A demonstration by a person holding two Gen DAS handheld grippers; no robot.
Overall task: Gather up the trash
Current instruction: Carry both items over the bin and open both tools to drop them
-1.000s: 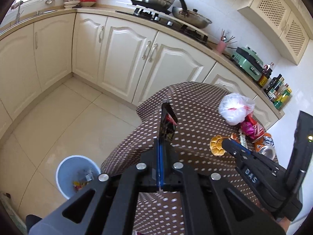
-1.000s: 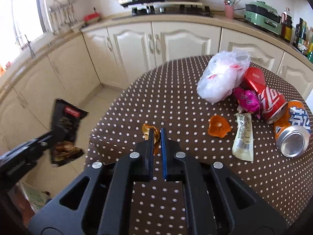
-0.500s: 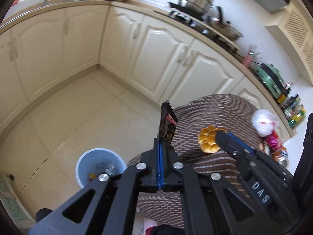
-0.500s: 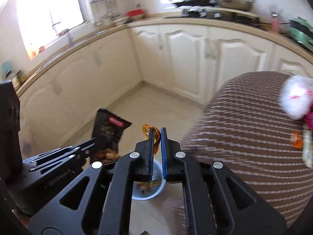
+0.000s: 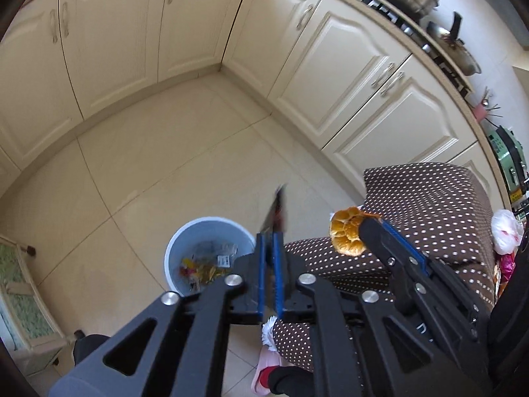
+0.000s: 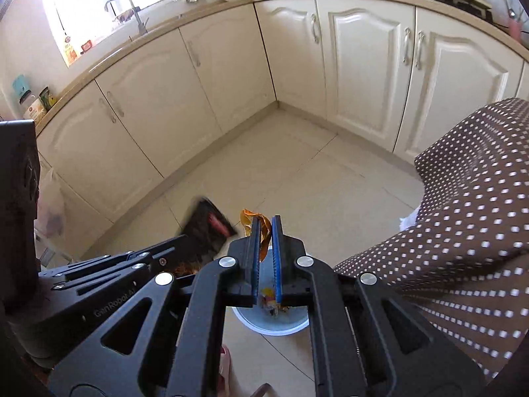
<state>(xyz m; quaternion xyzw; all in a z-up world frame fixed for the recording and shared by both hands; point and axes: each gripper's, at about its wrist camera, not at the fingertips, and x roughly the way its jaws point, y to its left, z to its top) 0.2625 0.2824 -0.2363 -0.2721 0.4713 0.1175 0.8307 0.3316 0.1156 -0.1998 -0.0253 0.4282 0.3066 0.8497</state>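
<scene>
Two grippers hover above the trash bin: left gripper pinching a dark snack bag, right gripper clamping orange peel.

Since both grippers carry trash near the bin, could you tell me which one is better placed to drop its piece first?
Probably the right. The right gripper holds the orange peel with the bin straight below its tips; the black wrapper at the left gripper hangs nearer the bin's rim.
</scene>
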